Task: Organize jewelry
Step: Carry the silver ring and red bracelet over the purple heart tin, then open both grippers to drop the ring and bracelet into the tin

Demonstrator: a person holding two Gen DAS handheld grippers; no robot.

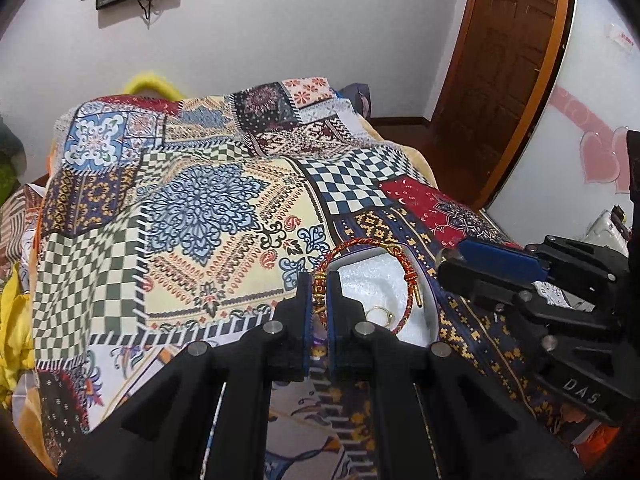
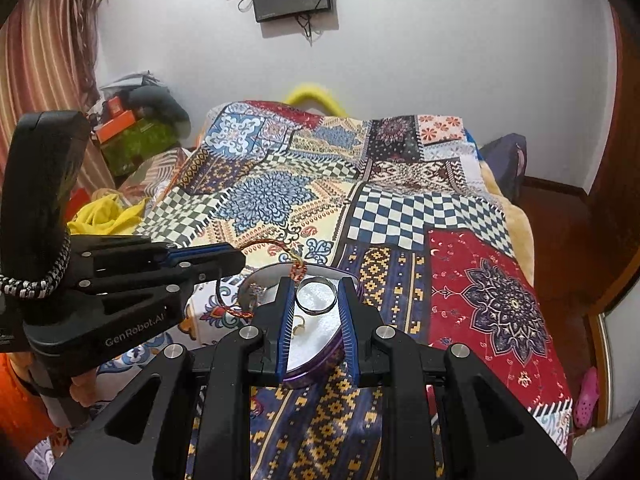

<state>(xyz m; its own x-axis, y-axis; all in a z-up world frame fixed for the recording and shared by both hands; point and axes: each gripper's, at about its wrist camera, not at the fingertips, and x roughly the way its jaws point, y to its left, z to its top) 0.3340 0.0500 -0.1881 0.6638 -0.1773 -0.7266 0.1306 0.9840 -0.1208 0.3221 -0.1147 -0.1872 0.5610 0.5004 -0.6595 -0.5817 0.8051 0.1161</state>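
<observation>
My left claw [image 1: 319, 294] is clenched on the red braided bracelet [image 1: 362, 245], holding it over the white-lined box [image 1: 372, 280] on the bed's patchwork spread [image 1: 200, 200]; my right claw [image 2: 316, 300] pinches a silver bangle [image 2: 316, 294] above that box.

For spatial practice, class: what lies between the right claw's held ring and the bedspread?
The white-lined jewelry box, beneath the silver ring; shown in the right wrist view.

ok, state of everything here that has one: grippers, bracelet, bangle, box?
left gripper: shut on the red braided bracelet
red braided bracelet: held, hanging over the box
right gripper: shut on the silver bangle
silver bangle: held over the box
jewelry box: open, gold ring inside
</observation>
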